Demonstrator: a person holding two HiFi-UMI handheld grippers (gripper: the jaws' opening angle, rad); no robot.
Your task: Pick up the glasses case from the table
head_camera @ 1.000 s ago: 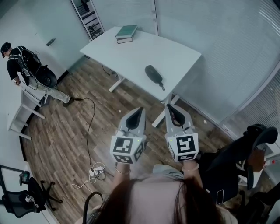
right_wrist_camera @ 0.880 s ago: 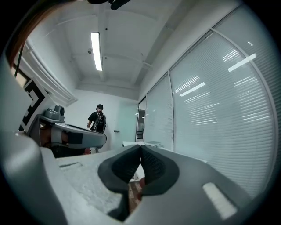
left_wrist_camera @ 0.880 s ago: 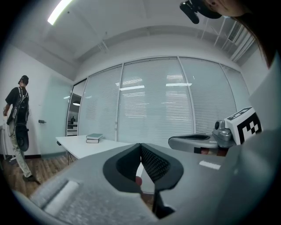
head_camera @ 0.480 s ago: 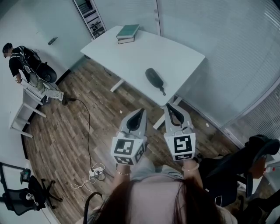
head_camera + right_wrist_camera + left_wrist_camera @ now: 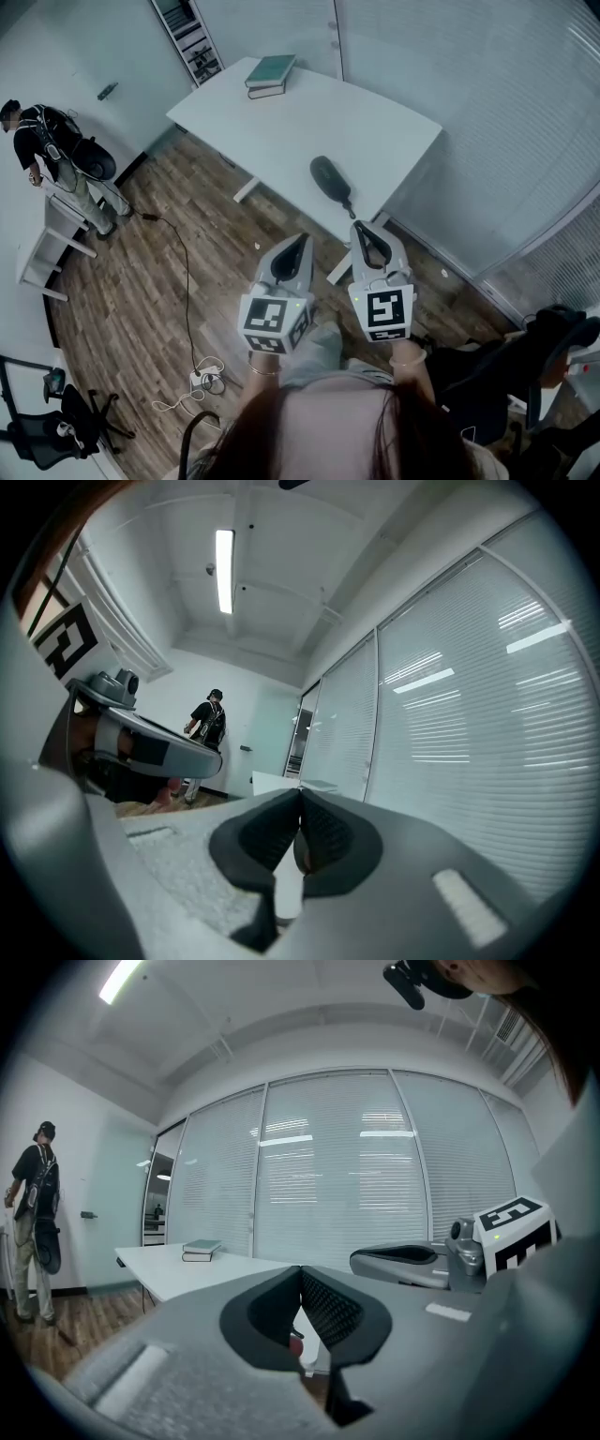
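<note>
The dark oval glasses case point(image 5: 329, 177) lies near the front edge of the white table point(image 5: 281, 122), with a short cord trailing off its near end. Both grippers hover side by side over the wooden floor, short of the table. My left gripper point(image 5: 302, 235) has its jaws together and nothing in them, and the same shows in the left gripper view point(image 5: 300, 1269). My right gripper point(image 5: 359, 226) is also shut and empty, its tip a little below the case; its closed tips point(image 5: 300, 789) show in the right gripper view. The case is hidden in both gripper views.
Two stacked books point(image 5: 270, 73) sit at the table's far corner. A person point(image 5: 52, 155) stands at the left by a small white stand point(image 5: 52, 234). A cable and power strip point(image 5: 206, 375) lie on the floor. Office chairs point(image 5: 544, 347) stand at the right and lower left. Blinds cover the glass walls.
Both grippers have drifted forward toward the table, and the glasses case now lies closer to the right gripper's tip. The person at the left has shifted slightly.
</note>
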